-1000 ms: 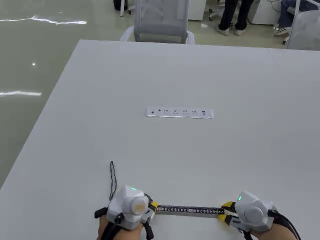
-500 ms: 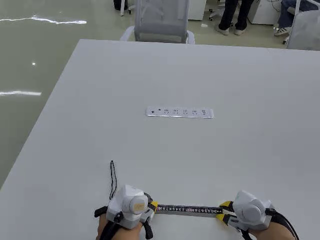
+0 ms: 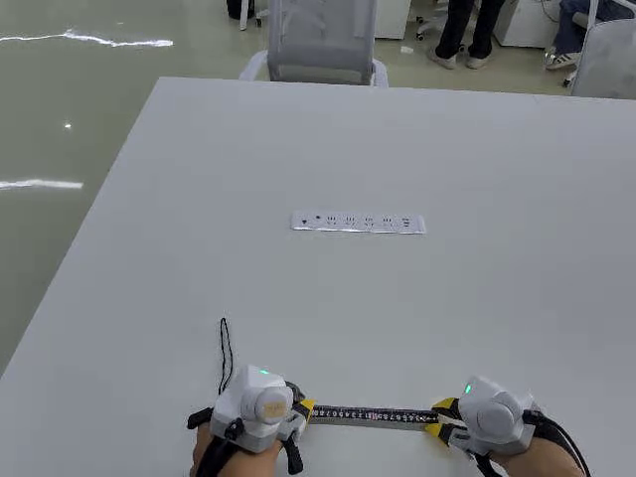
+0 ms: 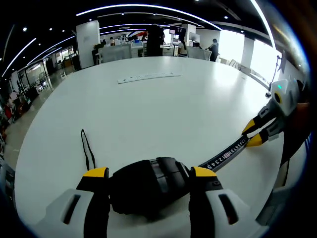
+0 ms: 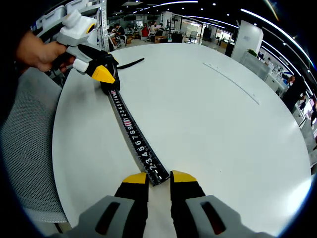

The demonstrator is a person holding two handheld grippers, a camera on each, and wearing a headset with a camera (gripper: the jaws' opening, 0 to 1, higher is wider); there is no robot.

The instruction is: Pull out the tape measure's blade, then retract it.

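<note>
I log a broad white table [image 3: 199, 248] running from the near edge to the far end, its top matte and evenly lit. A white power strip [image 3: 358, 224] lies flat near its middle. At the far end a grey mesh-backed office chair [image 3: 320, 40] stands against the table edge. Left of the table the floor [image 3: 60, 109] is glossy grey-green with streaks of reflected light. Far right, people's legs [image 3: 462, 35] stand by white furniture. In the left gripper view, long ceiling light strips [image 4: 148, 7] curve overhead and bright windows [image 4: 262, 52] sit at the right. In the right gripper view, a grey mesh chair surface [image 5: 29, 148] lies beside the near table edge.
</note>
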